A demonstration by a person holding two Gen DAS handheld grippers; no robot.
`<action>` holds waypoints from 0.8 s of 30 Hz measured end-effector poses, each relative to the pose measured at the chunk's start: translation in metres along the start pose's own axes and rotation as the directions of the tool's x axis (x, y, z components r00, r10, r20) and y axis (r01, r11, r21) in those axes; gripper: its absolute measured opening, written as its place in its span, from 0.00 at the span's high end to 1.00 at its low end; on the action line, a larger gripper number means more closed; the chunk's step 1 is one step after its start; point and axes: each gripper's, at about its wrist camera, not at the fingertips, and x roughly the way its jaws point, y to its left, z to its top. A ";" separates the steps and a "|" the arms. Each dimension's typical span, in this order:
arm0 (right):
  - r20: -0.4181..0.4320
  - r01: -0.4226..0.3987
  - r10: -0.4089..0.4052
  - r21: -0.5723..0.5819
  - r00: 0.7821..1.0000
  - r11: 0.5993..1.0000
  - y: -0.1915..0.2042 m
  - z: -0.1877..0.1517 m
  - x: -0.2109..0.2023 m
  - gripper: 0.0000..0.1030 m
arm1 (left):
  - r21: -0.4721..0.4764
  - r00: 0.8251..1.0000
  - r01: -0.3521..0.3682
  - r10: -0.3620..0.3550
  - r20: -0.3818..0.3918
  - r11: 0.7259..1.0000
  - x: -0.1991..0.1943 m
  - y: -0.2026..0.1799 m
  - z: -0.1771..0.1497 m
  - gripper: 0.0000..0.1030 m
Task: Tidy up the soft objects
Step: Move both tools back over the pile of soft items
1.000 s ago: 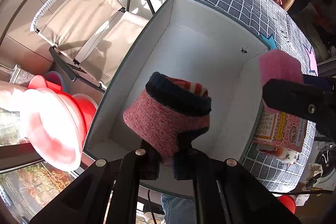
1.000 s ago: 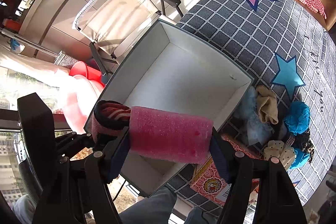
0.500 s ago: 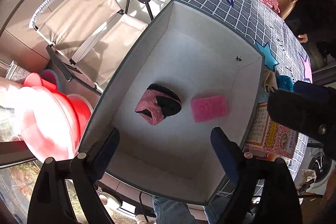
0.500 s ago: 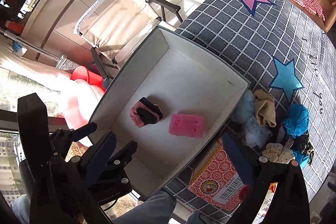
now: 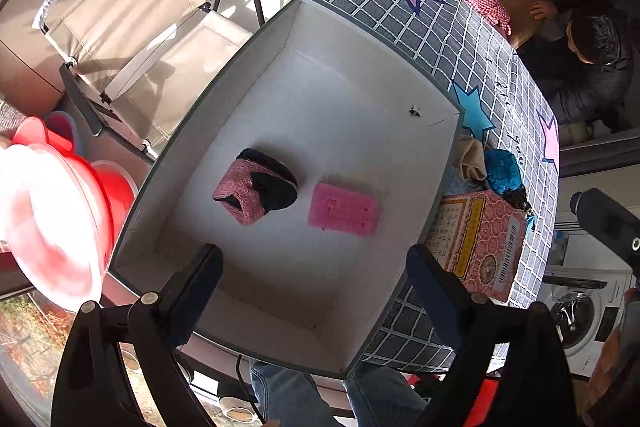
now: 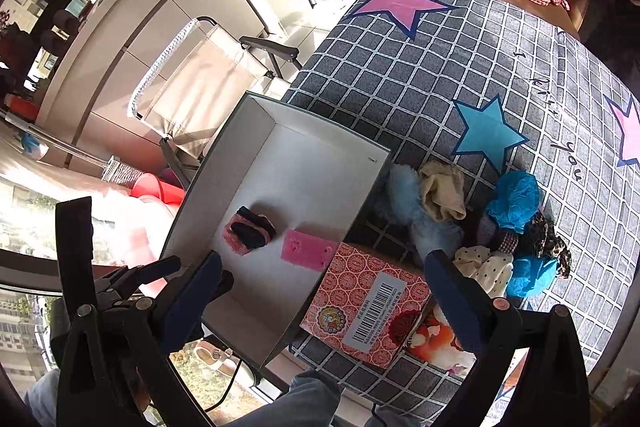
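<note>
1. The left gripper (image 5: 312,267) hangs above the near end of the white box (image 5: 360,59), its jaws spread wide with nothing between them.
2. The rolled pink-and-black sock (image 5: 256,189) lies on the box floor, ahead of the left jaws and toward their left side, apart from both fingers.
3. The pink sponge (image 5: 344,209) lies flat on the box floor just beside the sock, not touching it — roughly ahead of the middle of the left jaws.
4. The right gripper (image 6: 324,279) is also wide open and holds nothing; it sits over the near right wall of the box and the patterned red carton (image 6: 360,311) that stands against that wall.
5. From the right wrist view, sock (image 6: 250,231) and sponge (image 6: 310,251) lie just ahead of the jaws, nearer the left finger.
6. On the checked, star-printed surface (image 6: 420,75) to the right of the box sits a pile of soft things — a pale blue fluffy piece (image 6: 416,211), a cream cloth (image 6: 442,193), a blue bundle (image 6: 514,201) and a polka-dot cloth (image 6: 486,265) — beyond the right finger.
</note>
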 end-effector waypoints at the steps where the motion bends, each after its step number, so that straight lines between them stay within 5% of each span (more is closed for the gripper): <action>1: 0.010 0.009 -0.009 0.027 1.000 1.000 -0.013 -0.002 -0.005 0.01 | 0.003 1.000 0.012 -0.012 0.000 1.000 -0.002 -0.004 0.001 0.08; 6: 0.035 0.073 -0.081 0.197 0.996 0.978 -0.088 -0.018 -0.026 0.01 | 0.053 0.999 0.034 -0.033 -0.015 0.998 -0.009 -0.032 0.005 0.08; 12: -0.012 0.125 -0.134 0.438 0.991 0.890 -0.182 -0.057 -0.027 0.01 | 0.167 0.999 0.025 -0.019 -0.038 0.986 -0.012 -0.080 0.002 0.08; 24: -0.047 -0.020 0.074 0.698 0.996 0.716 -0.259 -0.088 0.055 0.01 | 0.321 0.993 -0.069 0.096 -0.071 0.945 0.004 -0.169 0.013 0.08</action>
